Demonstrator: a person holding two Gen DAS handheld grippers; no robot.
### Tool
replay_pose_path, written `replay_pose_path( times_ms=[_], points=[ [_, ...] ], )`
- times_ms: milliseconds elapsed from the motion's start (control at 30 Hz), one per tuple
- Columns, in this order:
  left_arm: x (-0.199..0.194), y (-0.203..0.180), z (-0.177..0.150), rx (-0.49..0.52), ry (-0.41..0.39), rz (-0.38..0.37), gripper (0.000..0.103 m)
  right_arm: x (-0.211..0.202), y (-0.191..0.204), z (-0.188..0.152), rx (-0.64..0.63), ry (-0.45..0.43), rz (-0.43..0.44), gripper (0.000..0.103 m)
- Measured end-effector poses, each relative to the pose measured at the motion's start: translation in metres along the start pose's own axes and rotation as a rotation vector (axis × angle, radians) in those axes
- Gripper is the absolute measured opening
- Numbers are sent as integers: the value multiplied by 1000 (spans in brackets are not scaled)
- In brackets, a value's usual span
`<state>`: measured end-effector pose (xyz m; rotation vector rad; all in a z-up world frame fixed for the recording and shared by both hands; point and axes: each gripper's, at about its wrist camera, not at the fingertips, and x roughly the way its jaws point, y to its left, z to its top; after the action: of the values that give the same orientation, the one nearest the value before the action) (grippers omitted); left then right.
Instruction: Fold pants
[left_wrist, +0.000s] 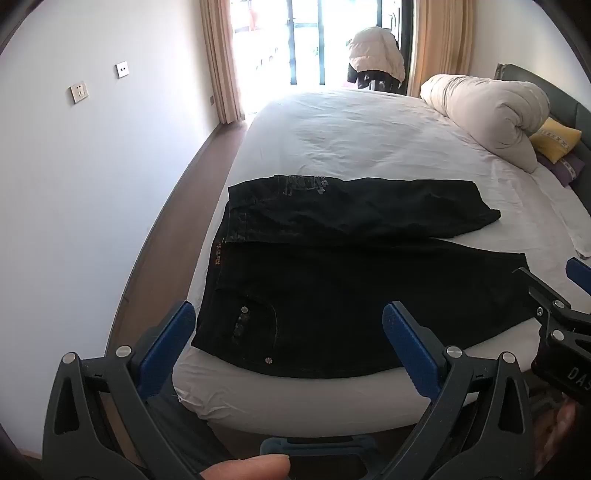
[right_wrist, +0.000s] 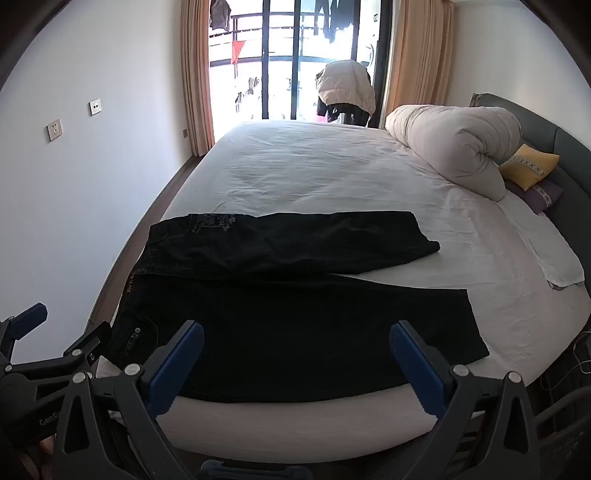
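Black pants (left_wrist: 332, 280) lie spread flat on the near part of the white bed (left_wrist: 351, 147), waistband at the left, both legs running right and splayed apart. In the right wrist view the pants (right_wrist: 295, 314) fill the near bed. My left gripper (left_wrist: 288, 321) is open and empty, held above the near bed edge over the waist and pocket area. My right gripper (right_wrist: 295, 343) is open and empty above the near leg. The right gripper also shows at the right edge of the left wrist view (left_wrist: 554, 295); the left gripper shows at the lower left of the right wrist view (right_wrist: 55, 332).
A rolled cream duvet (right_wrist: 454, 151) and a yellow pillow (right_wrist: 528, 166) lie at the headboard on the right. A folded white cloth (right_wrist: 554, 258) lies on the right of the bed. A wall with sockets (right_wrist: 54, 130) and a floor strip run along the left. A glass door (right_wrist: 295, 66) is behind.
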<state>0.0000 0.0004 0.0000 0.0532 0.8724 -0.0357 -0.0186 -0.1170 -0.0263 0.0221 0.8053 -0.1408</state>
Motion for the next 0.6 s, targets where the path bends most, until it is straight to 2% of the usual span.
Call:
replay_pose_path(
  times_ms=[600],
  points=[
    [7, -1, -4, 9, 4, 7, 103, 1, 0, -1, 1, -2, 0, 103]
  ],
)
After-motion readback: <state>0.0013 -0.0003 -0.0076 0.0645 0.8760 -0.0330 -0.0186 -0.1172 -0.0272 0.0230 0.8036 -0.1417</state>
